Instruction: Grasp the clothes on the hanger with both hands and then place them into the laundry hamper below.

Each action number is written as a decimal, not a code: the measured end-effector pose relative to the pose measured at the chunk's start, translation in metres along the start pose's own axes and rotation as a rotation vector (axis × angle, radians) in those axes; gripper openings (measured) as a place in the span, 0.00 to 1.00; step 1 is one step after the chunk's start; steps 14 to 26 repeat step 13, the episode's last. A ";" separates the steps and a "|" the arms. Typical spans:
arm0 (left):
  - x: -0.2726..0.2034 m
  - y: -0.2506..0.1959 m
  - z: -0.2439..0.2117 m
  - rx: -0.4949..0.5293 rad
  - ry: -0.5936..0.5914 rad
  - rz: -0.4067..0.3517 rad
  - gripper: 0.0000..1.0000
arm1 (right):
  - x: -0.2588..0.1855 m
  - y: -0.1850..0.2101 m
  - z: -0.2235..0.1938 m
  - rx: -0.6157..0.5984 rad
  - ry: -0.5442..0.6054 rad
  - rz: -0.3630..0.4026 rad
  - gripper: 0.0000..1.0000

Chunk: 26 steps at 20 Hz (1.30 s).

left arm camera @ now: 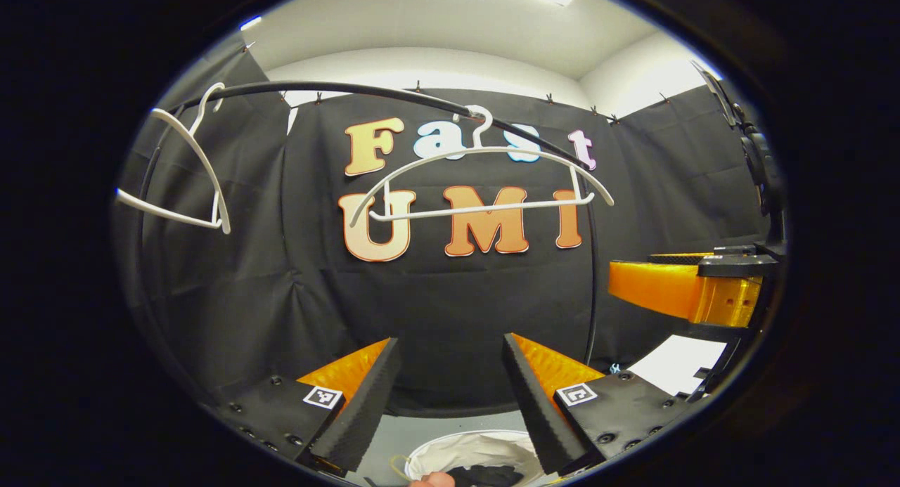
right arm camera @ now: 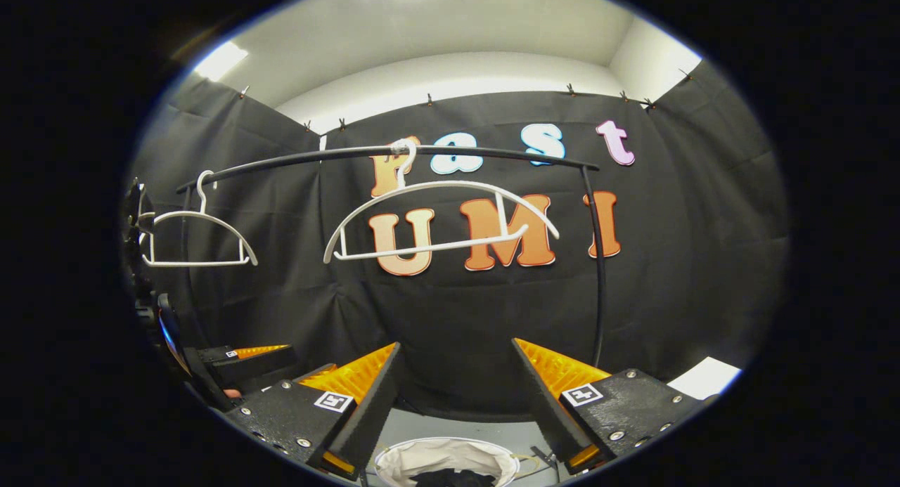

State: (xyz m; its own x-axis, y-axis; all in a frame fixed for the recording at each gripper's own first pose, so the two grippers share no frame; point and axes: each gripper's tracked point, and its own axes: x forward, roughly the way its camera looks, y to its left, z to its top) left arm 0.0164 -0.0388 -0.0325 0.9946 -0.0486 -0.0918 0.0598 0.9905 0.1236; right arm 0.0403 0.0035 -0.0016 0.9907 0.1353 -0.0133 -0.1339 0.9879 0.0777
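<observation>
Both hangers on the black rail (right arm camera: 394, 152) are hanging bare: the middle hanger (right arm camera: 439, 220) is dangling near the rail's centre and the side hanger (right arm camera: 197, 237) is sitting out toward the rail's far end. Well below the rail, the laundry hamper (right arm camera: 397, 459) is standing with its pale lining open, and dark clothes (right arm camera: 450, 478) are lying inside it, so the garment seems to be already down where it belongs. The left gripper (left arm camera: 446, 395) is hovering below the rail with its fingers spread wide and nothing between them, directly above the hamper in its own view. The right gripper (right arm camera: 457, 395) is doing the same, jaws apart and empty, also over the hamper's mouth. A fingertip (left arm camera: 432, 480) is peeking in at the hamper's near rim in the left gripper view. Judging from this, the drop looks complete and little is left but pulling away. The risk from here is mostly clumsiness: the middle hanger is already hanging crooked, so a gripper lifting carelessly toward the rail could be knocking it off its hook. The two grippers are also working close beside each other below the rail, and could be bumping together. I cannot tell whether any cloth is trailing over the hamper's rim, where a finger could snag it.
</observation>
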 end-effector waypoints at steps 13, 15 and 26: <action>0.024 0.042 0.039 -0.126 -0.032 0.038 0.97 | -0.022 -0.029 -0.009 -0.005 0.041 -0.143 1.00; 0.024 0.042 0.039 -0.126 -0.032 0.038 0.97 | -0.022 -0.029 -0.009 -0.005 0.041 -0.143 1.00; 0.024 0.042 0.039 -0.126 -0.032 0.038 0.97 | -0.022 -0.029 -0.009 -0.005 0.041 -0.143 1.00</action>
